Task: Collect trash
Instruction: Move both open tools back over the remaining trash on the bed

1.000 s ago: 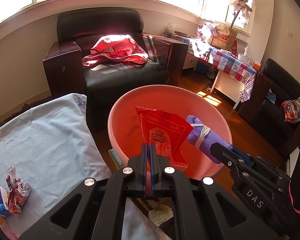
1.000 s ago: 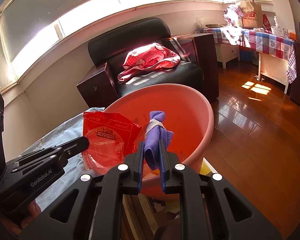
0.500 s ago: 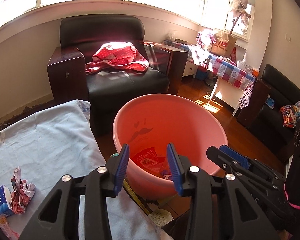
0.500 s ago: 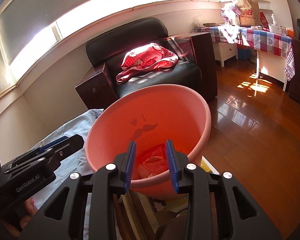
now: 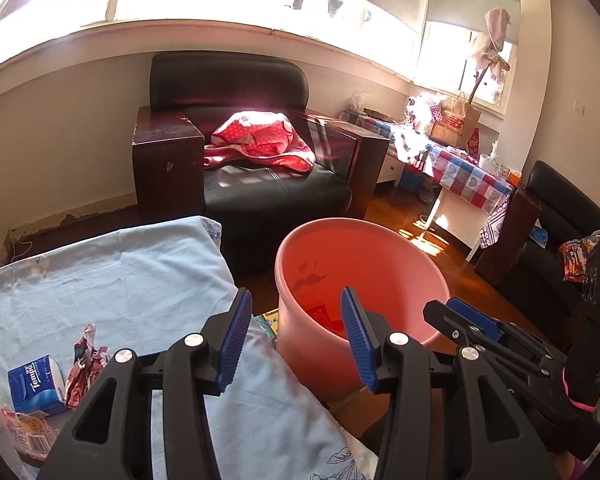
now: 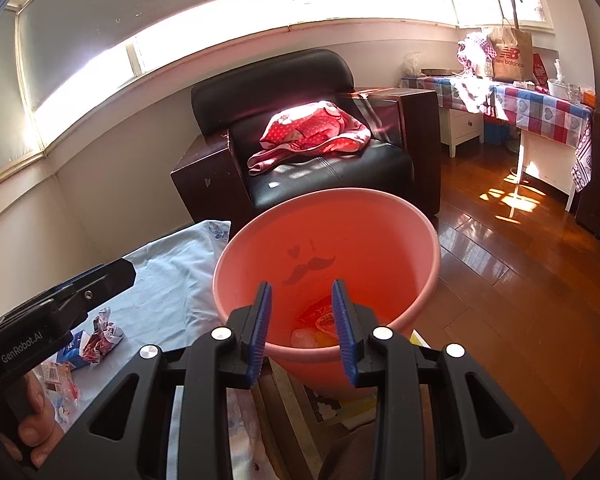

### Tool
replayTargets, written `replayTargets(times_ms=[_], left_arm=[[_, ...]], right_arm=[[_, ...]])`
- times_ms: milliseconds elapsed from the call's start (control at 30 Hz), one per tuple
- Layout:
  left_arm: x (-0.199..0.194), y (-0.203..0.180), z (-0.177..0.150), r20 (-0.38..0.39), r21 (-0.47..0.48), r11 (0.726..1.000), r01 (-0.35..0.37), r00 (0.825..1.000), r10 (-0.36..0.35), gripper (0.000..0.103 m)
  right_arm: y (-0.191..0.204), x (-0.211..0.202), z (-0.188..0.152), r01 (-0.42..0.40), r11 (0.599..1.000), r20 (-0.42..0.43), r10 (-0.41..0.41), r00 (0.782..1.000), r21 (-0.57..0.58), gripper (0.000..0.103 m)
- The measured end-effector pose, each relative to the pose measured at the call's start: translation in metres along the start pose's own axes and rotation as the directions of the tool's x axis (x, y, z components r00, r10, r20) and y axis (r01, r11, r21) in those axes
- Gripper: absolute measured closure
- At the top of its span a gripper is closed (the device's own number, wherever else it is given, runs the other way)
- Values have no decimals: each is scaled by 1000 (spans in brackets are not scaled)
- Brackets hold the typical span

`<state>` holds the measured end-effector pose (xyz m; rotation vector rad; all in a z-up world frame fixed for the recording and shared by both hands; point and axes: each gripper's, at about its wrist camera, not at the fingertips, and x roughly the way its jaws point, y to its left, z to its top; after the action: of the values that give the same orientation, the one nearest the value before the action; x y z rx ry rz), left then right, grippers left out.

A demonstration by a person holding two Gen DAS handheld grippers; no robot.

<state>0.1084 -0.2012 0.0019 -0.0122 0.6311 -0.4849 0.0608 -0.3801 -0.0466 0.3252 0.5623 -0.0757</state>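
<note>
A pink bucket (image 5: 380,228) (image 6: 328,194) stands on the floor beside a table covered in light blue cloth (image 5: 120,272). A red wrapper (image 6: 320,314) (image 5: 324,316) lies at the bucket's bottom. My left gripper (image 5: 296,300) hovers over the bucket's near left rim, its jaws opening with nothing between them. My right gripper (image 6: 301,286) is open and empty above the bucket's near rim. On the cloth lie a crumpled wrapper (image 5: 86,354) (image 6: 104,334), a blue tissue pack (image 5: 36,384) and a snack packet (image 5: 28,428).
Behind the bucket stands a black armchair (image 5: 260,184) with a red spotted cloth (image 5: 256,140). A table with a checked cloth (image 5: 468,176) and a black sofa (image 5: 560,208) sit at the right. Wooden floor (image 6: 520,300) spreads right of the bucket.
My left gripper let go of the red wrapper and my right let go of a purple bundle; both dropped into the bucket. Both grippers pulled back and up, jaws now apart.
</note>
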Motion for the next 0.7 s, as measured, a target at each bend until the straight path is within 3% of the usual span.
replayTargets(times_ms=[200,267,567,700], left_arm=[[-38,26,-4,54,-28,999,-39,998,40,55],[-48,36,-7,62,-46,998,-50,997,53,50],[-75,70,-38,47,-62,992,-112,992,115,50],[-82,85,-57,27,-60,988,-139,990,141,50]], right_arm=[[25,-18,-1,-15,999,31,17,999,-51,71],[33,-24,-3,-14,998,46,17,999,-66,71],[68,-41,-19,-1,990,111,17,994,-142,71],[86,-32,-25,-1,976,59,15,998,-217,71]])
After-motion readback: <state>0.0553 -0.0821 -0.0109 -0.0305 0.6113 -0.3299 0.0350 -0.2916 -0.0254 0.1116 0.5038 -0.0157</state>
